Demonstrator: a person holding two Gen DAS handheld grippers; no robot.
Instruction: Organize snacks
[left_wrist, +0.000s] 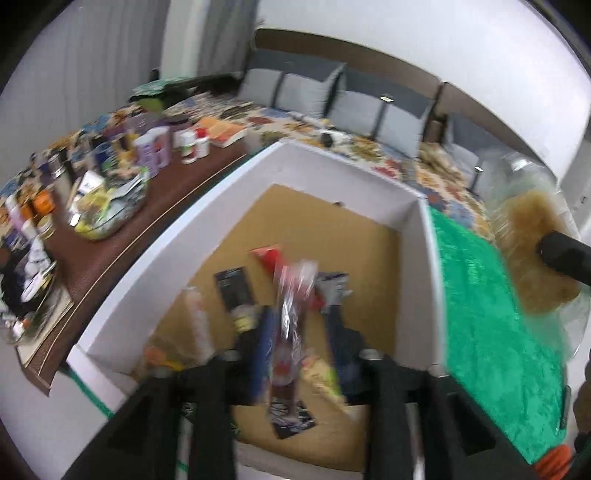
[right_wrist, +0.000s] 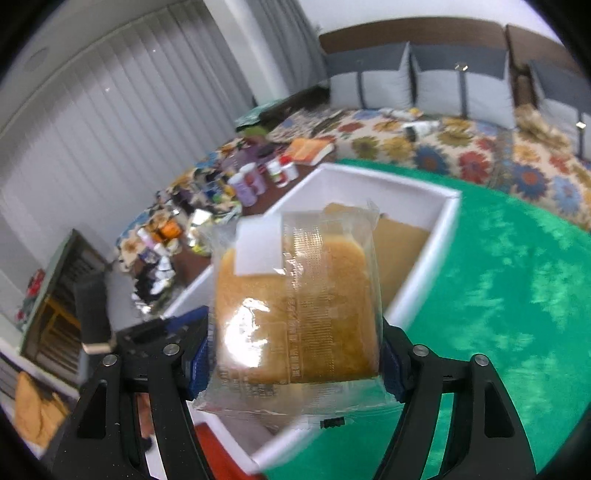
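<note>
Bright even light; motion blur; fisheye-warped, dark corners.

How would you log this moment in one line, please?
left gripper: holds snack packet | right gripper: holds wrapped cake | both above white box

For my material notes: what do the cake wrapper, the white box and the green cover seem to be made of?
Cake wrapper: clear glossy plastic film, with glare and print over the cake.
White box: likely matte cardboard or foam board; thick flat white walls, tan floor.
Green cover: probably a fabric or textured plastic sheet; its mottled sheen leaves this open.
</note>
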